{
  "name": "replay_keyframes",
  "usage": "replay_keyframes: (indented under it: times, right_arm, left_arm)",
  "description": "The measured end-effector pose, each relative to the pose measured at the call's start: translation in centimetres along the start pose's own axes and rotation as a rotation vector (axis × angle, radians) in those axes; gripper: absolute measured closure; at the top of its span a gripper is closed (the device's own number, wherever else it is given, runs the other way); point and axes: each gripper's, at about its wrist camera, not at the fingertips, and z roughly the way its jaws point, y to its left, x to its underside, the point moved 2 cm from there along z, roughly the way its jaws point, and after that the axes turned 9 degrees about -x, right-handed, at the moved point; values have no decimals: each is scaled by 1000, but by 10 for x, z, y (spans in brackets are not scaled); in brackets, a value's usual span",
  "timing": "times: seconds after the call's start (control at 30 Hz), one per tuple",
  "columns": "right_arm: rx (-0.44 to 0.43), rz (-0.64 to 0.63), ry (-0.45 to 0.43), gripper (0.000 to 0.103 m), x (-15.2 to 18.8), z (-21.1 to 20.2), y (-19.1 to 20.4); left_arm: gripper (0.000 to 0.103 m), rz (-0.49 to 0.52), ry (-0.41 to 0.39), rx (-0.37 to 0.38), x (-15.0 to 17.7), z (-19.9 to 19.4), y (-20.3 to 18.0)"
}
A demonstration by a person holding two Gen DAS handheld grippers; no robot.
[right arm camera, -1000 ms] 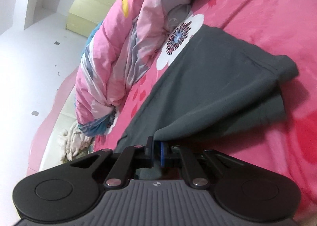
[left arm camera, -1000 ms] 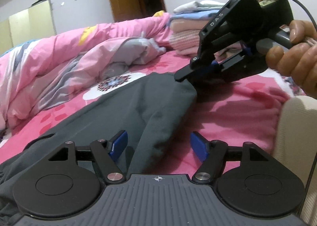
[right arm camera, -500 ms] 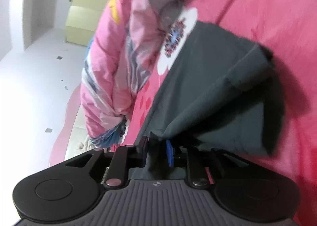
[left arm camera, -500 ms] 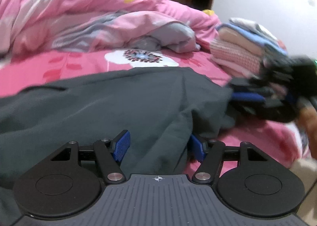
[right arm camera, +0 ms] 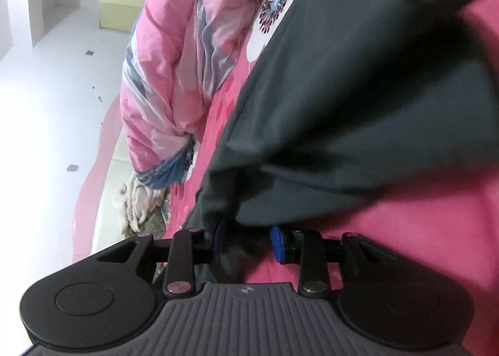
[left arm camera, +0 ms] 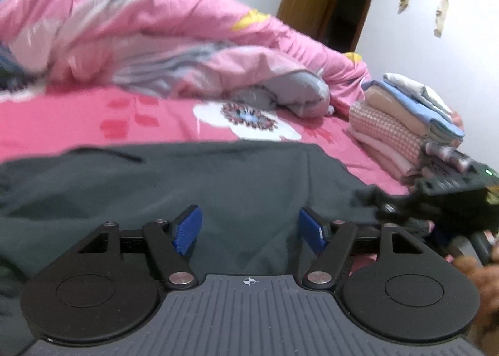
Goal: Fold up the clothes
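My left jaws stand wide apart on the left gripper (left arm camera: 249, 229), both blue pads (left arm camera: 186, 232) clear of the cloth, with the dark grey garment (left arm camera: 218, 178) lying under and between them but not pinched. My right jaws have just been opening: the right gripper (right arm camera: 246, 242) now shows a gap between its pads, and a bunched edge of the same dark grey garment (right arm camera: 374, 100) hangs down into that gap. I cannot tell for certain whether the left pad, half hidden by the fabric, touches it; the right pad (right arm camera: 277, 243) looks free of it.

The garment is spread across the pink bed sheet (left arm camera: 62, 125), its far edge just short of a white flower print (left arm camera: 249, 120). In the left wrist view the right gripper (left arm camera: 436, 197) sits at the garment's right end, blurred, with a hand (left arm camera: 480, 275) at the frame edge beside it. A rumpled pink quilt (left arm camera: 156, 44) is heaped behind the garment, and a stack of folded clothes (left arm camera: 405, 125) rests on the bed to the right, apart from the garment.
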Motion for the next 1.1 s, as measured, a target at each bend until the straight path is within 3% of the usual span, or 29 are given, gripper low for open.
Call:
replay_keyframes:
  times: [0.1, 0.23, 0.3, 0.5, 0.6, 0.8, 1.1]
  right_arm:
    - [-60, 50, -5, 70, -9, 2, -4]
    - [-112, 84, -9, 70, -14, 1, -7]
    - [-138, 103, -10, 70, -14, 0, -8]
    - [-182, 136, -13, 70, -16, -4, -13]
    - [-202, 133, -8, 70, -14, -5, -13]
    - [-226, 126, -10, 70, -13, -10, -12]
    - [-251, 145, -11, 70, -11, -16, -17]
  left_arm:
    - [33, 92, -49, 8, 0, -17, -12]
    - [33, 292, -67, 39, 13, -22, -49]
    - [33, 384, -67, 9, 23, -14, -68]
    - [34, 528, -72, -93, 42, 4, -96]
    - [34, 613, -71, -187, 51, 13, -102]
    - [34, 656, -94, -339, 54, 18, -101]
    - [34, 753, -247, -508, 59, -6, -104]
